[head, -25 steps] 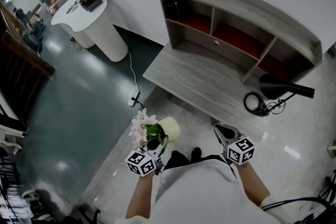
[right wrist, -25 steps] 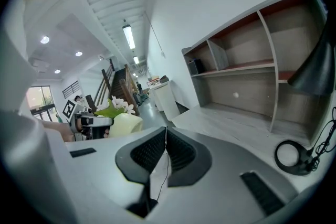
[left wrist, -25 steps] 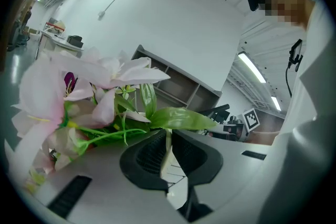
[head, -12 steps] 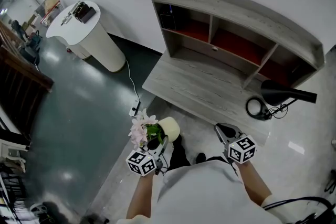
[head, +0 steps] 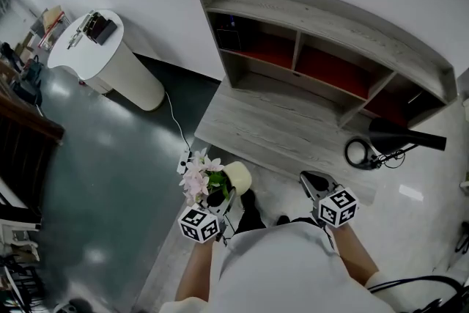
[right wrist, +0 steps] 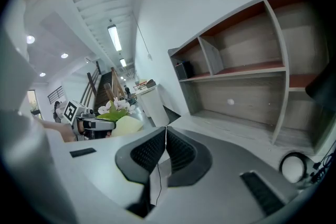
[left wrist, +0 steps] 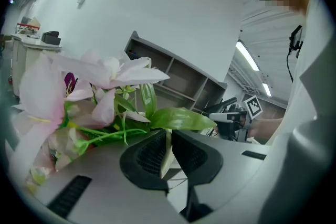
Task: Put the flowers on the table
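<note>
Pink flowers [head: 198,174] with green leaves stand in a cream pot [head: 237,177], held up above the floor, short of the desk. My left gripper [head: 226,200] is shut on the pot's thin rim [left wrist: 166,150], and the blooms [left wrist: 79,89] fill the left of the left gripper view. The grey wooden table [head: 275,130] with its shelf unit lies ahead. My right gripper [head: 311,179] is level with the left one and holds nothing. Its jaws [right wrist: 165,136] are shut, pad against pad. The right gripper view also shows the flowers [right wrist: 113,106] at its left.
A black desk lamp [head: 401,135] and its ring-shaped cable coil [head: 359,154] lie on the table's right end. The shelf unit [head: 322,33] rises along the table's back. A white round stand [head: 102,59] is at the far left, with a power strip [head: 183,162] on the floor.
The person has walked toward the table, so it sits nearer and more centred in the head view. Both grippers moved along with the body; the left keeps its hold on the pot.
</note>
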